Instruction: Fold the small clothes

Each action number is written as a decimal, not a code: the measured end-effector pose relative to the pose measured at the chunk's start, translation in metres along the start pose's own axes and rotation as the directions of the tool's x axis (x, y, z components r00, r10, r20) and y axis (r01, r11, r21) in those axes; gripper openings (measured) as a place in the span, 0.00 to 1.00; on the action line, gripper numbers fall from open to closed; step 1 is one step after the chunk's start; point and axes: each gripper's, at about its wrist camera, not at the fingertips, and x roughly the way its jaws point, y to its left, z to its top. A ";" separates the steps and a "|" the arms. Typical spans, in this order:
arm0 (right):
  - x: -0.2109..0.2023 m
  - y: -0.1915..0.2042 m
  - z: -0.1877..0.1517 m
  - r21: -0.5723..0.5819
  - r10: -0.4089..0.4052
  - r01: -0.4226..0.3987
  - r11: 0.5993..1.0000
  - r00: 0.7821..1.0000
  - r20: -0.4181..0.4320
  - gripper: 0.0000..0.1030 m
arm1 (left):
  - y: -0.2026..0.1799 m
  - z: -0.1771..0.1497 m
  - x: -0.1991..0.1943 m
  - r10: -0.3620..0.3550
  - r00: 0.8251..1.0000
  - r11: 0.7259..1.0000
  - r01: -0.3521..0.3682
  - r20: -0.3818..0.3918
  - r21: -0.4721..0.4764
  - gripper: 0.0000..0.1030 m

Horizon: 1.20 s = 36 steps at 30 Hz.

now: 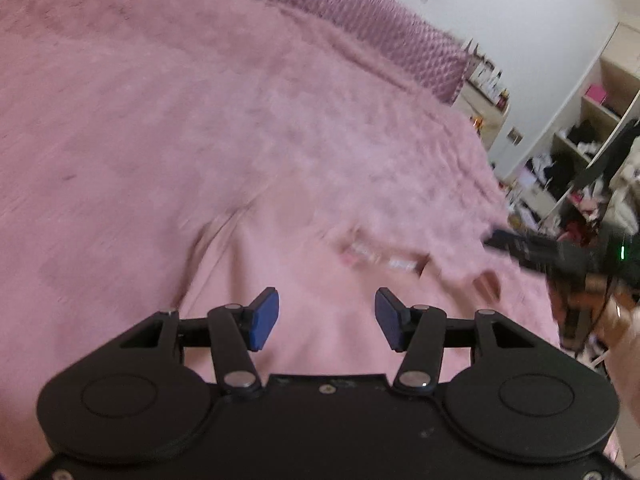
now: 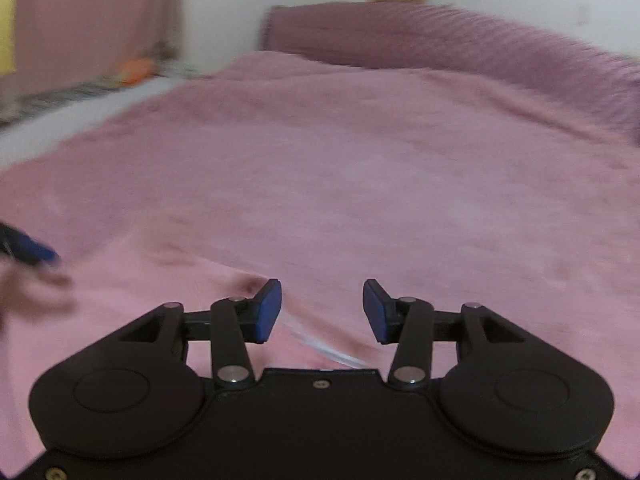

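A smooth pink garment (image 1: 288, 272) lies on the fuzzy pink blanket (image 1: 200, 120), with a blurred white label (image 1: 384, 260) on it. My left gripper (image 1: 326, 316) is open and empty just above the garment. My right gripper (image 2: 322, 308) is open and empty over the same pink garment (image 2: 192, 280), near a pale strip (image 2: 324, 348) of it. The right gripper also shows blurred at the right of the left wrist view (image 1: 540, 248). The left gripper shows blurred at the left edge of the right wrist view (image 2: 28, 252).
The bed's blanket (image 2: 360, 160) stretches far ahead to a mauve knitted headboard cover (image 2: 440, 40). A curtain (image 2: 100, 20) hangs at the far left. Cluttered shelves (image 1: 580, 140) stand beyond the bed's right edge.
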 end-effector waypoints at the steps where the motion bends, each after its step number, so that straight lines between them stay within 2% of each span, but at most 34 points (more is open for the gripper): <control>1: -0.010 -0.012 -0.008 0.002 -0.049 0.049 0.999 0.999 -0.017 0.44 | -0.003 0.003 0.007 -0.001 1.000 1.000 0.001 0.002 -0.006 0.54; 3: -0.026 -0.036 -0.028 0.030 -0.109 0.111 0.993 0.992 -0.068 0.44 | -0.008 0.010 0.024 0.001 1.000 1.000 -0.001 0.003 -0.003 0.54; 6: -0.038 -0.050 -0.057 0.024 -0.155 0.158 0.987 0.982 -0.104 0.44 | -0.010 0.018 0.051 0.020 1.000 1.000 -0.020 -0.005 -0.006 0.54; 10: -0.036 -0.039 -0.074 -0.004 -0.154 0.155 0.988 0.981 -0.117 0.44 | -0.007 0.026 0.081 0.076 0.996 0.997 -0.078 -0.043 -0.030 0.54; 14: -0.015 -0.035 -0.084 -0.018 -0.152 0.151 0.988 0.974 -0.171 0.46 | 0.003 0.027 0.102 0.153 0.984 0.988 -0.155 -0.089 -0.020 0.54; 15: -0.011 -0.034 -0.086 -0.019 -0.150 0.149 0.989 0.974 -0.172 0.44 | 0.008 0.025 0.106 0.156 0.983 0.986 -0.161 -0.098 -0.039 0.54; 16: -0.008 -0.036 -0.087 -0.017 -0.147 0.146 0.989 0.974 -0.173 0.25 | 0.012 0.025 0.109 0.153 0.983 0.986 -0.159 -0.101 -0.055 0.54; 17: -0.005 -0.036 -0.086 -0.018 -0.149 0.149 0.989 0.972 -0.183 0.10 | 0.015 0.025 0.111 0.151 0.983 0.985 -0.158 -0.101 -0.065 0.54; 20: -0.015 -0.038 -0.083 -0.019 -0.199 0.198 0.980 0.969 -0.148 0.07 | 0.022 0.026 0.111 0.142 0.986 0.985 -0.149 -0.084 -0.086 0.54; 24: -0.048 -0.051 -0.073 0.054 -0.272 0.275 0.960 0.960 -0.066 0.04 | 0.024 0.026 0.109 0.133 0.988 0.985 -0.140 -0.072 -0.096 0.55; 27: -0.047 -0.063 -0.080 0.034 -0.312 0.317 0.948 0.944 -0.103 0.03 | 0.024 0.023 0.110 0.148 0.987 0.984 -0.154 -0.064 -0.089 0.55; 29: -0.032 -0.068 -0.090 0.030 -0.312 0.320 0.947 0.937 -0.156 0.03 | 0.026 0.024 0.114 0.158 0.986 0.982 -0.163 -0.062 -0.092 0.55; 32: -0.005 -0.064 -0.107 -0.020 -0.344 0.348 0.937 0.916 -0.208 0.03 | 0.028 0.028 0.120 0.165 0.984 0.981 -0.170 -0.064 -0.090 0.55; 36: 0.003 -0.064 -0.117 0.018 -0.364 0.377 0.926 0.904 -0.224 0.03 | 0.027 0.033 0.116 0.155 0.985 0.983 -0.161 -0.073 -0.084 0.55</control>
